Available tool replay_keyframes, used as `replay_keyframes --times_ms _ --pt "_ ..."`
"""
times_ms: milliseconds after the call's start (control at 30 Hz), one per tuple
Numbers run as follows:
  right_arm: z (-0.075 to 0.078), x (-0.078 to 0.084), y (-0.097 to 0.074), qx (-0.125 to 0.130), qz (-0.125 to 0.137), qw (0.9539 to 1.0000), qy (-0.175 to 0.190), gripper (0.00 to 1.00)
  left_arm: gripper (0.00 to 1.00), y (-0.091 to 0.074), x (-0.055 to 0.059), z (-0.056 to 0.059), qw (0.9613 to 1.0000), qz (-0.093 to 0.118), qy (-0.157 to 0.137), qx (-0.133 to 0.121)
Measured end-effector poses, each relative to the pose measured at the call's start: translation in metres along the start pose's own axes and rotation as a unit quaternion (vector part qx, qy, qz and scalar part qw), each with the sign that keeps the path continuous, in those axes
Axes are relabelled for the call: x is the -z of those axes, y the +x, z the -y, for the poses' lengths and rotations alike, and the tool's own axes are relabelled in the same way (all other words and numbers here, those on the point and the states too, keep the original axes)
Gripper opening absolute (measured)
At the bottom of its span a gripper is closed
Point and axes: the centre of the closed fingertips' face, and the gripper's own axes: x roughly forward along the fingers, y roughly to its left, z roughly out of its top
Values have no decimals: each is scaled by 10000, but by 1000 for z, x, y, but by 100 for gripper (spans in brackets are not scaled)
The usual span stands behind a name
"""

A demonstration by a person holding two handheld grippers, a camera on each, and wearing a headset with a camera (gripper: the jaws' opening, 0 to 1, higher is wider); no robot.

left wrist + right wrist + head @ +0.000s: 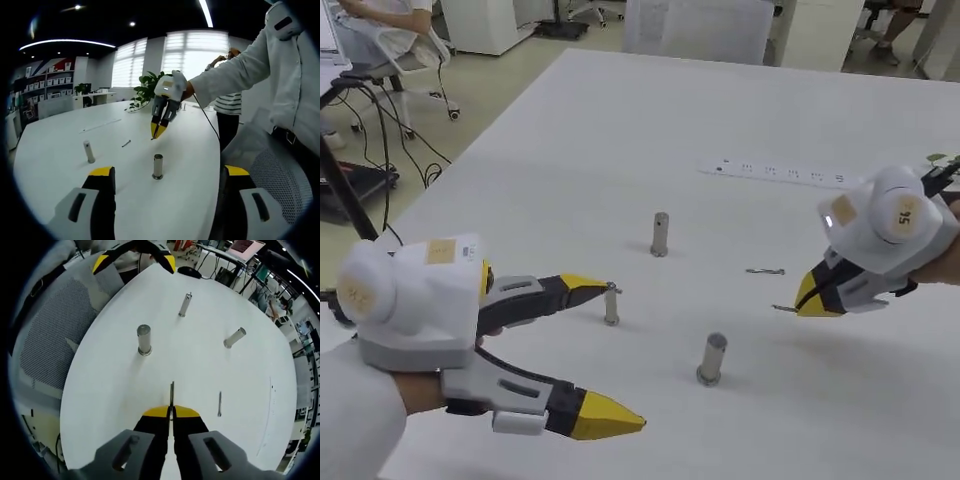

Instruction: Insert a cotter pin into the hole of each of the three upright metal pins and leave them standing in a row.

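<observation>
Carrying a cotter pin (783, 307) pinched in its closed jaws, the right gripper (807, 303) hovers short of the nearest metal pin (711, 358), not touching it, while the left gripper (622, 355) gapes wide and empty. Next, I judge, the cotter pin's tip must line up with that upright's hole.

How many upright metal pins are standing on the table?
3. The far pin stands at the back, the left pin furthest left, and the near pin closest in front. None appears hidden.
</observation>
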Motion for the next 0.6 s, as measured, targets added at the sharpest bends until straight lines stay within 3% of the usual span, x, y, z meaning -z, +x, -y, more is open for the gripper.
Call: replay_keyframes --times_ms 600 --pt "-24 -35 -23 123 75 9999 -83 2 83 18 -14 12 9998 77 57 153"
